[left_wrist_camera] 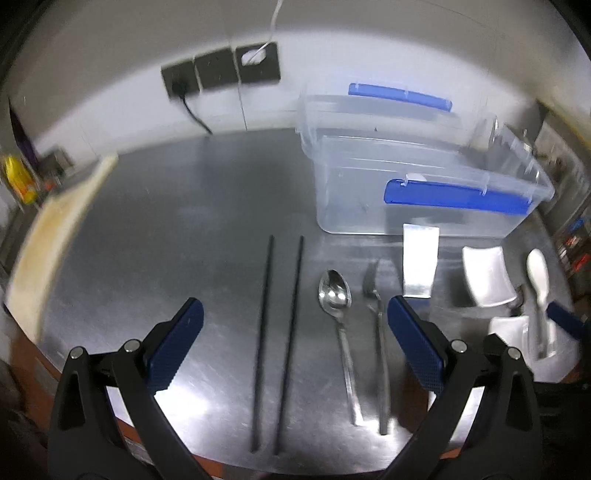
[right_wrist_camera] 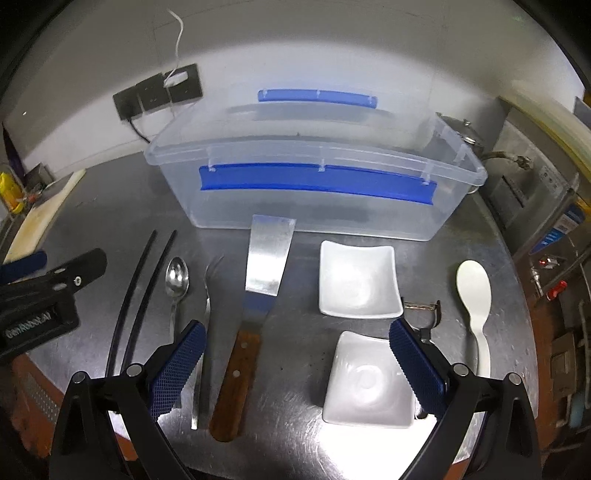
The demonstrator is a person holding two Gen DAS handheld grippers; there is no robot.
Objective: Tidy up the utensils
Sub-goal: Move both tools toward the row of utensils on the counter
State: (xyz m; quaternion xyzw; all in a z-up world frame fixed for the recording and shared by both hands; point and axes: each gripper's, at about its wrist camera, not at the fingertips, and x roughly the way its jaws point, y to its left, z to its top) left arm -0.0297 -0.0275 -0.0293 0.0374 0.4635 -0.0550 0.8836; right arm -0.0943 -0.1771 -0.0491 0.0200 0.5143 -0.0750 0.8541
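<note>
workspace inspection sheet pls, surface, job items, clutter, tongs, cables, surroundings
surface: steel table, scratched, glare near the front edge.
job's things: black chopsticks, metal spoon, fork, wooden-handled spatula, peeler and white rice paddle lie in a row; two white square dishes; clear bin with blue latches behind them, open, looks empty.
clutter: cutting board at the left edge.
grippers: left tongs open above chopsticks and spoon; right tongs open above the spatula handle and the near dish; neither holds anything.
cables: black cord and white cord at the wall outlets.
surroundings: white wall; blurred shelving at right.
</note>
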